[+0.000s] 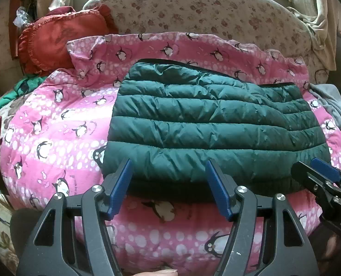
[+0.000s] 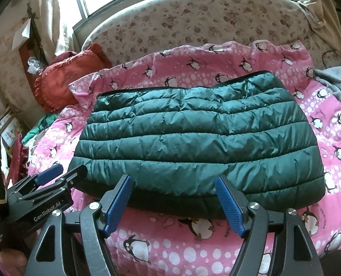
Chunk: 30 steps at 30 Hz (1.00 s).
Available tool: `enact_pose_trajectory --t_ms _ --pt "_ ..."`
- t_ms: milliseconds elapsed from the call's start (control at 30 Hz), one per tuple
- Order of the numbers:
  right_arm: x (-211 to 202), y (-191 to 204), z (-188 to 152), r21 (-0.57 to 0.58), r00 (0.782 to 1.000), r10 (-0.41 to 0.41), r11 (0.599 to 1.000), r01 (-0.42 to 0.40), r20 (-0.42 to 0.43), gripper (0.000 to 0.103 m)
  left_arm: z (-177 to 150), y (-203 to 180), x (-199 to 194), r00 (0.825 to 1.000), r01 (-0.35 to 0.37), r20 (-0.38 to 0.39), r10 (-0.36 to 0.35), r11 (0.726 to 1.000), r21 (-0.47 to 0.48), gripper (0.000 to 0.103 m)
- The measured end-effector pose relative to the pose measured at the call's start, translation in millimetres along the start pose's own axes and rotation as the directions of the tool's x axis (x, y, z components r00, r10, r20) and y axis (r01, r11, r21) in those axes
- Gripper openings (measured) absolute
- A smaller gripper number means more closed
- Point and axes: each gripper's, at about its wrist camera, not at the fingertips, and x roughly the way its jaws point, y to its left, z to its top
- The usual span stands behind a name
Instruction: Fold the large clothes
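Green puffer jacket [image 1: 211,124] folded, long axis left-right (zip edge probably far side); left gripper [image 1: 170,181], right gripper [image 2: 173,195] spread, empty.

Two wrist fisheyes, side by side, facing the bed's headboard

The left wrist view looks forward and down past its own left gripper [image 1: 169,170], close to the near edge of the green puffer jacket [image 1: 211,124]; the right gripper [image 1: 313,168] enters at its right. The right wrist view sits just beside, equally close. Both share the jacket, the pink penguin quilt [image 1: 55,119] and the floral headboard [image 1: 193,11].
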Motion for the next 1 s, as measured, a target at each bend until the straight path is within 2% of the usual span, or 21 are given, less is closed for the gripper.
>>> enact_pose_trajectory --t_ms 1000 --pt "8.7 -2.5 4.1 0.019 1.0 0.007 1.0 -0.006 -0.015 0.072 2.0 -6.8 2.8 1.0 0.014 0.003 -0.014 1.0 0.021 0.066"
